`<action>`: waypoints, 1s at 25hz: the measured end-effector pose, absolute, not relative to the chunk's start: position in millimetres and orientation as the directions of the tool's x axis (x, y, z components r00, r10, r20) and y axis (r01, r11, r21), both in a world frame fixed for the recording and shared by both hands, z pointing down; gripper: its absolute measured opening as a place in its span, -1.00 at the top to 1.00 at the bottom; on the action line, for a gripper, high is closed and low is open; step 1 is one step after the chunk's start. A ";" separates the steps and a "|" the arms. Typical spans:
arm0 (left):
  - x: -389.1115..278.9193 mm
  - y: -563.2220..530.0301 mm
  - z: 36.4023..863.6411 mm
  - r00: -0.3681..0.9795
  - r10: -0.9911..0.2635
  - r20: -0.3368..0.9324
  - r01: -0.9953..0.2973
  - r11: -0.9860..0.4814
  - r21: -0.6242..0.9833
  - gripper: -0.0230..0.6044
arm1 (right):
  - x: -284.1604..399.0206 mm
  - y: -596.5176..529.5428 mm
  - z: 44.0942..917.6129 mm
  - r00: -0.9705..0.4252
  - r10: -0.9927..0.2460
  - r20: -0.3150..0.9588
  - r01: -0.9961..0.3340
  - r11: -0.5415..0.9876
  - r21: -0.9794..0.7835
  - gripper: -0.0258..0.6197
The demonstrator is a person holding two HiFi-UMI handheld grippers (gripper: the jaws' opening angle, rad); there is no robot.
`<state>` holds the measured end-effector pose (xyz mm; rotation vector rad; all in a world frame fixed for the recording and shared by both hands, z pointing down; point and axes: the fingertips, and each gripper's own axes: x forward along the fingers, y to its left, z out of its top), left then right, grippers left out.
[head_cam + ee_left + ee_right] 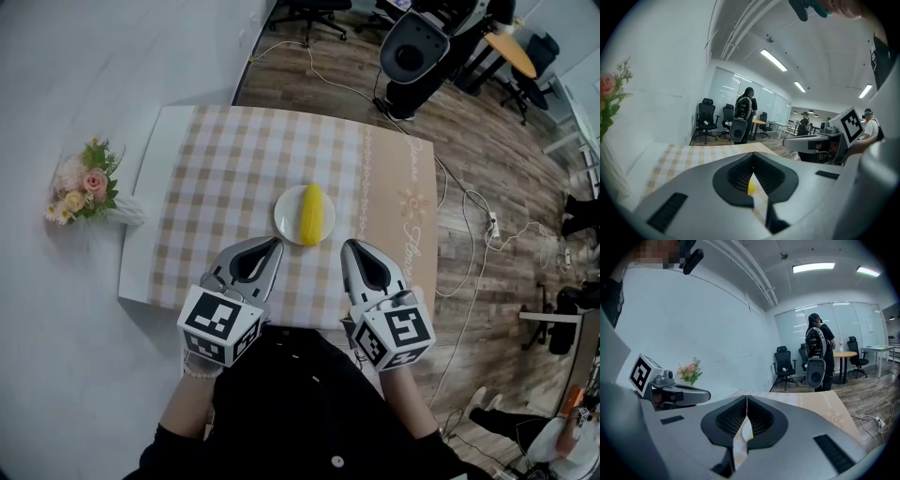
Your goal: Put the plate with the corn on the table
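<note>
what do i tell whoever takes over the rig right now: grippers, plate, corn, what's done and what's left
Left gripper: jaws together, empty, just short of the plate.
Right gripper: jaws together, empty, beside the left one.
Plate: flat on the checked table, near its front middle, touched by neither gripper.
Corn: lying on the plate.
Done: the plate with the corn is on the table.
Left: apparently nothing, except perhaps pulling both grippers back.
</note>
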<state>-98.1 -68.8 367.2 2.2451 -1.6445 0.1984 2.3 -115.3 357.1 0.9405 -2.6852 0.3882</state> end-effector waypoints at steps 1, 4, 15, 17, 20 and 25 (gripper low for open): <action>-98.4 -68.8 367.9 0.317 -0.895 0.314 -0.943 -0.263 0.203 0.88 | 2.0 -115.2 356.7 -0.754 -0.565 0.335 -0.637 0.754 -0.161 0.79; -98.9 -69.2 369.3 0.318 -0.893 0.317 -0.942 -0.260 0.212 0.88 | 0.5 -115.3 354.8 -0.757 -0.563 0.332 -0.633 0.758 -0.158 0.79; -95.4 -70.7 373.0 0.326 -0.885 0.332 -0.943 -0.279 0.182 0.88 | -0.9 -116.2 355.3 -0.754 -0.564 0.336 -0.634 0.759 -0.149 0.79; -96.0 -70.6 372.8 0.325 -0.886 0.332 -0.943 -0.278 0.180 0.88 | -0.4 -115.8 355.5 -0.753 -0.565 0.337 -0.635 0.759 -0.147 0.79; -97.4 -71.0 372.0 0.322 -0.888 0.327 -0.944 -0.276 0.180 0.88 | -0.2 -115.7 355.5 -0.753 -0.566 0.336 -0.635 0.758 -0.146 0.79; -100.3 -71.1 371.0 0.316 -0.893 0.320 -0.945 -0.266 0.192 0.88 | -0.2 -115.0 357.1 -0.752 -0.564 0.341 -0.636 0.758 -0.147 0.79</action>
